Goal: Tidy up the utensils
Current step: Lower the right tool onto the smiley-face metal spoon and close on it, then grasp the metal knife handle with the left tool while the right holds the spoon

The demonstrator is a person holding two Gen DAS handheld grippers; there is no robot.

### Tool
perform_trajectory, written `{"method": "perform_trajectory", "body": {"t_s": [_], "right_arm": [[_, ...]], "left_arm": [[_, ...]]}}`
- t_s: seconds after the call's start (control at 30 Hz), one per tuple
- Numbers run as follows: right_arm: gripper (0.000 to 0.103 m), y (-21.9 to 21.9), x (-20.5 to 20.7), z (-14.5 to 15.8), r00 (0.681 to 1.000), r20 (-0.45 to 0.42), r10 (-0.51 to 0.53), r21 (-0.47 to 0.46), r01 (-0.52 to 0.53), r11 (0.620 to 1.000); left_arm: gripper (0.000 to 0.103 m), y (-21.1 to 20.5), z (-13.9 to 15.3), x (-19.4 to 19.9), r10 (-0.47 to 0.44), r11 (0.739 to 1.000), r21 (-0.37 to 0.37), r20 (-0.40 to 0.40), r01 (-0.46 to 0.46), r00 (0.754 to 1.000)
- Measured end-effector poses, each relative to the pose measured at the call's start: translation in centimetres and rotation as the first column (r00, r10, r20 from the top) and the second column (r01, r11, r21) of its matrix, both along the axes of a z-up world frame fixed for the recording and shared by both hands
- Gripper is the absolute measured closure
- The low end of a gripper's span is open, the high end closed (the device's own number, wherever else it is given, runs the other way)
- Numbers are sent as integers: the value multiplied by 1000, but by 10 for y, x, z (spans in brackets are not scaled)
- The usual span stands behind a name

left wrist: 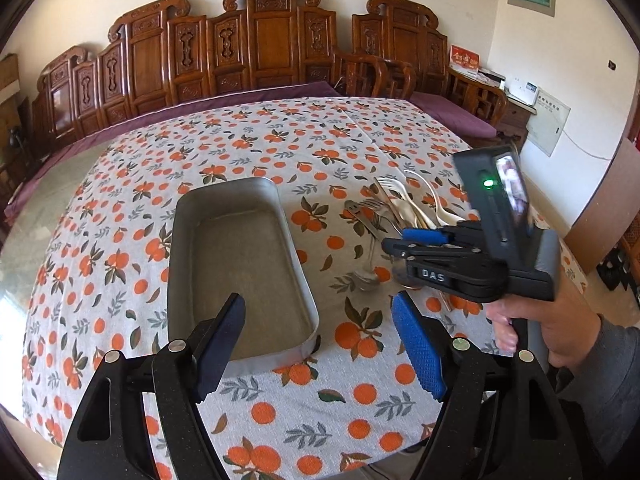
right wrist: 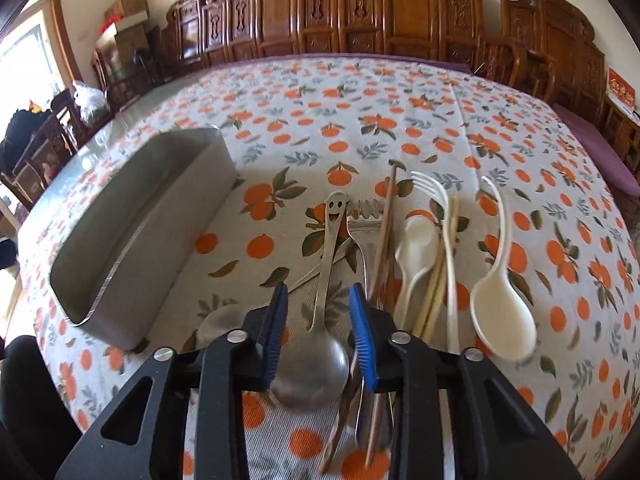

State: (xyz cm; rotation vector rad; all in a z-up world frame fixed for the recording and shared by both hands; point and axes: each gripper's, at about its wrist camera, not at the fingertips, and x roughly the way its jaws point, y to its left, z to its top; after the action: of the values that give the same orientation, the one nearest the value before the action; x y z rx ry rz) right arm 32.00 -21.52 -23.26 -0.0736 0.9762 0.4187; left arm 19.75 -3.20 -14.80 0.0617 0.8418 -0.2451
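My left gripper [left wrist: 318, 344] hangs with its jaws spread wide and nothing between them, over the near end of the rectangular grey metal tray [left wrist: 236, 264]. That tray lies on the tabletop covered by a white cloth printed with oranges and green leaves [left wrist: 280, 144].

My right gripper [right wrist: 319, 336] is down over the pile of utensils, just to the right of the tray [right wrist: 132, 236]. Its jaws are parted, and the handle of the steel spoon with a smiling face cut into its handle tip [right wrist: 326, 280] runs between the blue pads [right wrist: 362, 340]; the spoon's bowl lies close under the gripper. I cannot tell whether the pads touch the spoon.

Beside that spoon lie a steel fork [right wrist: 362, 232], a thin brown wooden stick [right wrist: 384, 232], a white plastic fork [right wrist: 434, 208], a cream plastic spoon [right wrist: 416, 246] and, a little further right, a second cream plastic spoon [right wrist: 502, 316] with its bowl toward me. Several of them overlap.

From the left wrist camera I see the right gripper [left wrist: 404, 246] held in a hand [left wrist: 552, 320] above the same pile [left wrist: 396, 208]. A carved wooden bench [left wrist: 256, 48] stands behind the tabletop.
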Motion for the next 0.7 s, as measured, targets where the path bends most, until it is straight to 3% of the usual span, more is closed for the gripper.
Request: {"method": "perform_trajectory", "body": {"t_s": [0.13, 0.2, 0.3, 0.6, 0.7], "right_arm": [[82, 8, 8, -8, 1000, -3, 28, -44, -28, 999], [91, 10, 8, -10, 1000, 9, 24, -80, -23, 997], [94, 9, 9, -9, 999, 5, 32, -73, -31, 997], [96, -27, 1, 26, 998, 57, -6, 73, 2, 997], [96, -43, -1, 36, 997, 72, -31, 109, 23, 994]], "left_arm": [[31, 1, -2, 9, 8, 1000, 13, -4, -8, 1000], [31, 2, -2, 13, 10, 1000, 19, -6, -10, 1000], [31, 1, -2, 19, 9, 1000, 22, -9, -9, 1000], [32, -19, -3, 43, -21, 999, 47, -20, 22, 1000], [38, -32, -10, 49, -48, 996, 70, -36, 51, 998]]}}
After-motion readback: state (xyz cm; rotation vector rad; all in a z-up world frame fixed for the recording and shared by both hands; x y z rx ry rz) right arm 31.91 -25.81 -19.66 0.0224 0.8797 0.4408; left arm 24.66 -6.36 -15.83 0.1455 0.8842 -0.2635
